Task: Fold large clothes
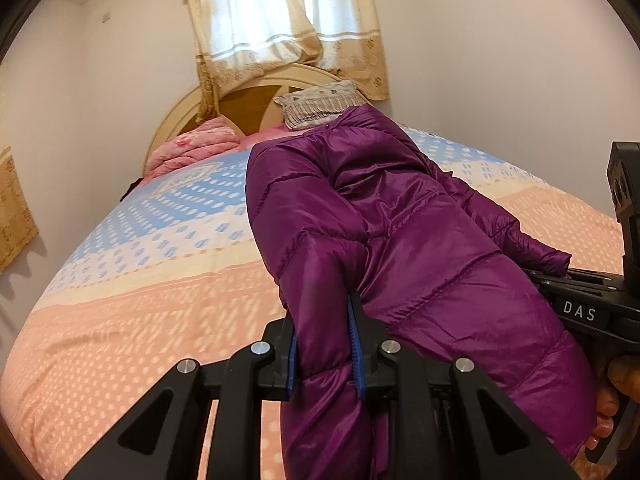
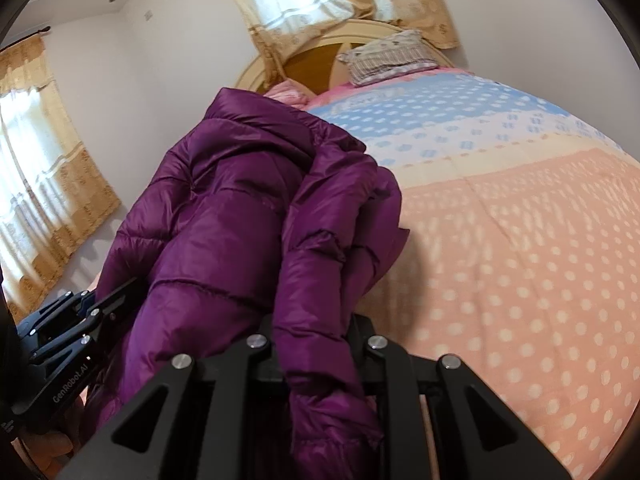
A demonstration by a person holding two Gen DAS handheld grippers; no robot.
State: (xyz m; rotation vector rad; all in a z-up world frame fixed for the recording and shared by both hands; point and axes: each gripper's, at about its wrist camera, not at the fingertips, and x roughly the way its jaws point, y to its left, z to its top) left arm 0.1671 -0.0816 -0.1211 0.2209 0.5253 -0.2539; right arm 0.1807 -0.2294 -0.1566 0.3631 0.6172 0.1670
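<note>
Left claw (image 1: 326, 344) clamped on jacket (image 1: 400, 216) | right claw (image 2: 320, 354) clamped on jacket | held above bed (image 1: 140, 300) | fold unfinished, laying flat left

Left gripper (image 1: 326, 344) clamped on a fold of purple jacket (image 1: 400, 240), blue pads (image 1: 354, 344) pressing from both sides. Right gripper (image 2: 316, 344) likewise pinching the fabric, pointing toward 12 o'clock. Bare fingers (image 1: 604, 424) wrapped round the right handle at 4 o'clock.
</note>
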